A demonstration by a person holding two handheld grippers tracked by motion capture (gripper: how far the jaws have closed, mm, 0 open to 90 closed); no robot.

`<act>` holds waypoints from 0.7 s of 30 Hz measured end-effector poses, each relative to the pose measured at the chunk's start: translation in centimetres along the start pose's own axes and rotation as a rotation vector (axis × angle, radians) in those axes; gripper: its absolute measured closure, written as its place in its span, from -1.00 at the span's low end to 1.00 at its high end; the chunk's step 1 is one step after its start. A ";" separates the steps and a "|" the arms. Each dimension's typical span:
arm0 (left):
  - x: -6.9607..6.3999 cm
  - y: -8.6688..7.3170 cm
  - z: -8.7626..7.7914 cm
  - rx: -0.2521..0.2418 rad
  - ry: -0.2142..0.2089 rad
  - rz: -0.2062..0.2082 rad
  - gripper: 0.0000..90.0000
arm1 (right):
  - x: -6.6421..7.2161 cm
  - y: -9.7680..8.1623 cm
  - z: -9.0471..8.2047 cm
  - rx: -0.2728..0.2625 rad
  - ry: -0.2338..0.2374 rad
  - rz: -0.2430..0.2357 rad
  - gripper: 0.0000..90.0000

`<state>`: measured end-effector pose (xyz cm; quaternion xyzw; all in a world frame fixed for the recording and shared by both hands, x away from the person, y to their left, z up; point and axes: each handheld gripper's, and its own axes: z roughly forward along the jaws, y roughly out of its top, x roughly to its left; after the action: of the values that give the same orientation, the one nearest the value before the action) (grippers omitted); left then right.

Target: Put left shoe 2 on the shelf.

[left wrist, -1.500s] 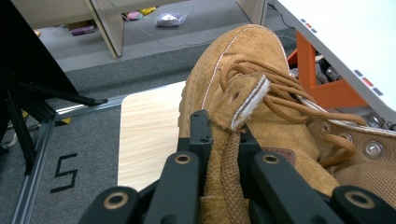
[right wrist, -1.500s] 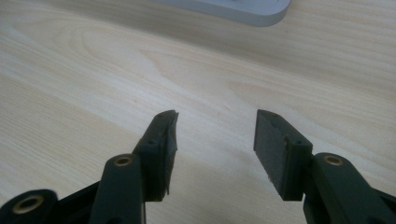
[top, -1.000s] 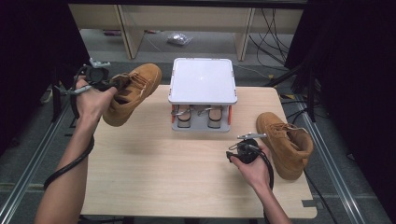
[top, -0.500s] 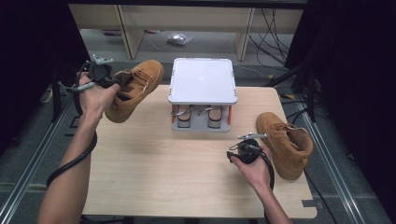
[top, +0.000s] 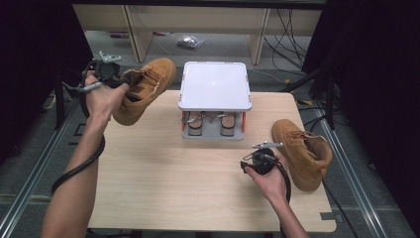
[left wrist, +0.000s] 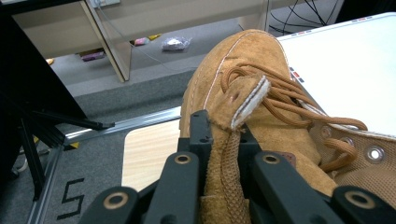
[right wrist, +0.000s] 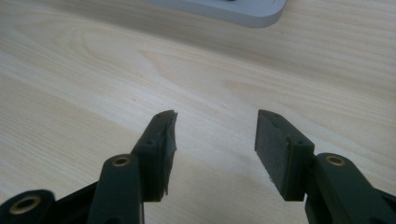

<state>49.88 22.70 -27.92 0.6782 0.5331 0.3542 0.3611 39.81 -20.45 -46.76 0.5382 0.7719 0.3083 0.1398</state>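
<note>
the high view looks forward and down from above the person's side, taking in the whole wooden table [top: 198,183] from some way off. the left gripper view sits close behind its jaws, facing past a tan suede boot [left wrist: 261,116] toward the floor and the white-topped rack [left wrist: 355,65]. the right gripper view looks low and near across the tabletop, with that rack's edge [right wrist: 233,9] at the top.

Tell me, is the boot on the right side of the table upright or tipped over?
Upright: the boot stands on its sole on the table, opening facing up.
</note>
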 end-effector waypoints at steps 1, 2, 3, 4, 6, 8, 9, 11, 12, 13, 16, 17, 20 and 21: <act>-0.1 0.1 0.0 -0.001 -0.001 0.001 0.86 | 0.0 0.0 0.0 -0.001 -0.003 0.000 0.08; -0.1 0.2 0.0 -0.005 -0.002 0.002 0.86 | 0.1 0.0 0.0 0.004 0.003 -0.003 0.08; -0.2 0.3 0.0 -0.006 -0.004 0.001 0.86 | 0.1 0.1 0.0 0.003 0.004 -0.001 0.08; -0.2 0.4 0.0 -0.009 -0.003 0.003 0.86 | 0.1 0.1 0.0 0.000 0.002 -0.002 0.08; -0.4 0.6 -0.1 -0.011 -0.003 0.006 0.86 | 0.1 0.1 0.0 -0.003 0.001 -0.003 0.08; -0.5 0.7 -0.1 -0.015 -0.006 0.005 0.86 | 0.0 0.1 0.0 0.002 -0.016 -0.015 0.08; -0.5 0.8 -0.1 -0.014 -0.003 0.006 0.86 | 0.1 0.1 0.0 -0.001 -0.009 -0.010 0.08; -0.6 0.9 -0.1 -0.017 -0.007 0.006 0.86 | 0.1 0.1 0.0 -0.002 0.001 -0.007 0.08; -0.6 0.9 -0.1 -0.016 -0.006 0.008 0.86 | 0.1 0.1 0.0 -0.001 0.003 -0.011 0.08; -0.7 1.0 -0.1 -0.016 -0.007 0.010 0.86 | 0.1 0.1 -0.1 0.000 0.002 -0.011 0.08; -0.8 1.1 -0.1 -0.018 -0.009 0.011 0.86 | 0.2 0.2 -0.2 -0.001 -0.005 -0.009 0.08; -0.8 1.2 -0.1 -0.020 -0.009 0.009 0.86 | 0.1 0.2 -0.2 -0.002 -0.002 -0.008 0.08; -0.9 1.4 -0.1 -0.024 -0.012 0.006 0.86 | 0.2 0.2 -0.3 -0.005 -0.005 -0.003 0.08; -0.9 1.5 -0.1 -0.025 -0.014 0.007 0.86 | 0.2 0.3 -0.3 -0.005 -0.005 -0.008 0.08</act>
<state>50.29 21.56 -26.66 0.6779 0.5237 0.3575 0.3720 39.75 -20.35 -46.33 0.5355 0.7728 0.3086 0.1442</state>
